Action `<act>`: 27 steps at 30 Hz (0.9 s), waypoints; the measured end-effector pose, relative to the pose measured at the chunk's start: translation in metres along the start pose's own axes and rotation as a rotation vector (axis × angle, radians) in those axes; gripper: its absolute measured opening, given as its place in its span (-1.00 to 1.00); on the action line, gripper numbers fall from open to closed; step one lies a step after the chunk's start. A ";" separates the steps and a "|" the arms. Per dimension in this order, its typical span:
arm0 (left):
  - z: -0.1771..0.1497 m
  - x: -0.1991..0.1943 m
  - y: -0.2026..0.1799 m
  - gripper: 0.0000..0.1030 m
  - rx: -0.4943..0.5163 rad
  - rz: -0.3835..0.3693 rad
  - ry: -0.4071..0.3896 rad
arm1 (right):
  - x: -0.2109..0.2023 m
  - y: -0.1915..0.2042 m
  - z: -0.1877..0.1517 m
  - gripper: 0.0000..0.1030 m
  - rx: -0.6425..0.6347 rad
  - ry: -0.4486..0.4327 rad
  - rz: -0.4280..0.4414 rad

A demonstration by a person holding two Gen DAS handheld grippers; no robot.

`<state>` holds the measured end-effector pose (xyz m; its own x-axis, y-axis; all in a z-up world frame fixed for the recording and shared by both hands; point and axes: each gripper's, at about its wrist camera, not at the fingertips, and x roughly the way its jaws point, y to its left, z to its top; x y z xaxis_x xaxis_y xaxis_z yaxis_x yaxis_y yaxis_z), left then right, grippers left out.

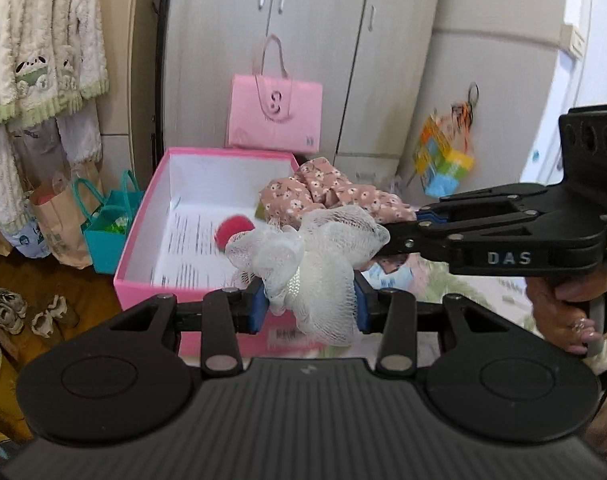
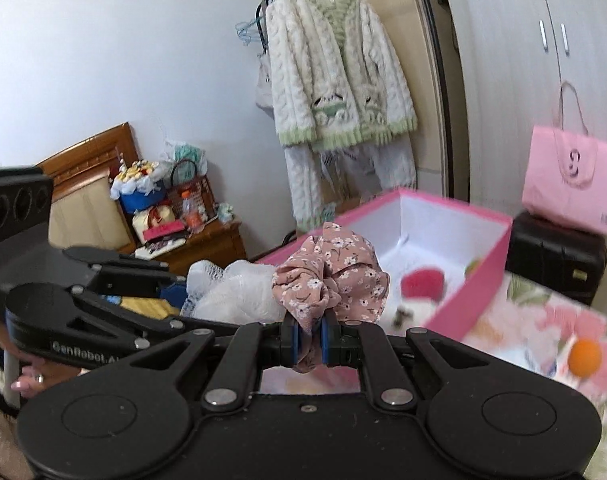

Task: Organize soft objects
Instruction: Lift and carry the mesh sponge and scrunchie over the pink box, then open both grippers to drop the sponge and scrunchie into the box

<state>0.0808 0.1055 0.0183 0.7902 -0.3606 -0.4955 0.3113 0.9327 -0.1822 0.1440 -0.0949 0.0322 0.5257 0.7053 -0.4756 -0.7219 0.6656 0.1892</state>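
My left gripper (image 1: pixel 311 304) is shut on a white mesh bath pouf (image 1: pixel 315 252), held up in front of the open pink box (image 1: pixel 143 240). From the right comes my right gripper (image 1: pixel 397 236), shut on a pink floral scrunchie (image 1: pixel 327 192) just beyond the pouf. In the right wrist view the right gripper (image 2: pixel 309 344) pinches the scrunchie (image 2: pixel 331 276) between its blue pads, and the left gripper (image 2: pixel 179 292) holds the pouf (image 2: pixel 235 292) beside it. A red ball (image 1: pixel 233 232) lies inside the box (image 2: pixel 475 264), on printed paper.
A pink paper bag (image 1: pixel 275 116) stands on a black case (image 2: pixel 555 260) behind the box, by the wardrobe doors. An orange ball (image 2: pixel 584 357) lies on the flowered bedspread. A colourful cube toy (image 1: pixel 443 164) shows blurred at right. Teal and brown bags (image 1: pixel 111 220) sit on the floor.
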 end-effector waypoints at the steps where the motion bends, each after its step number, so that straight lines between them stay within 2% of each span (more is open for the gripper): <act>1: 0.004 0.003 0.004 -0.22 -0.007 -0.002 -0.010 | 0.004 -0.004 0.004 -0.75 -0.001 -0.004 -0.005; 6: 0.023 0.031 0.024 -0.22 -0.014 0.080 -0.071 | 0.035 -0.031 0.029 -0.75 -0.014 -0.025 -0.035; 8: 0.029 0.047 0.035 -0.22 -0.026 0.084 -0.067 | 0.051 -0.043 0.036 -0.75 -0.019 -0.022 -0.085; 10: 0.035 0.065 0.045 -0.22 -0.050 0.047 -0.045 | 0.067 -0.052 0.040 -0.75 -0.028 -0.012 -0.121; 13: 0.044 0.095 0.058 -0.22 -0.067 0.037 0.021 | 0.091 -0.068 0.047 -0.75 0.005 0.029 -0.109; 16: 0.051 0.125 0.064 -0.22 -0.049 0.074 0.089 | 0.114 -0.081 0.052 -0.75 -0.012 0.052 -0.138; 19: 0.056 0.149 0.071 -0.22 -0.034 0.108 0.149 | 0.136 -0.094 0.057 -0.75 -0.004 0.087 -0.111; 27: 0.066 0.177 0.066 -0.22 0.065 0.213 0.205 | 0.173 -0.124 0.056 -0.74 0.056 0.169 -0.088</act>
<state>0.2759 0.1023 -0.0256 0.7206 -0.1414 -0.6788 0.1888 0.9820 -0.0042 0.3494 -0.0416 -0.0253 0.4995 0.5956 -0.6292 -0.6479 0.7389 0.1851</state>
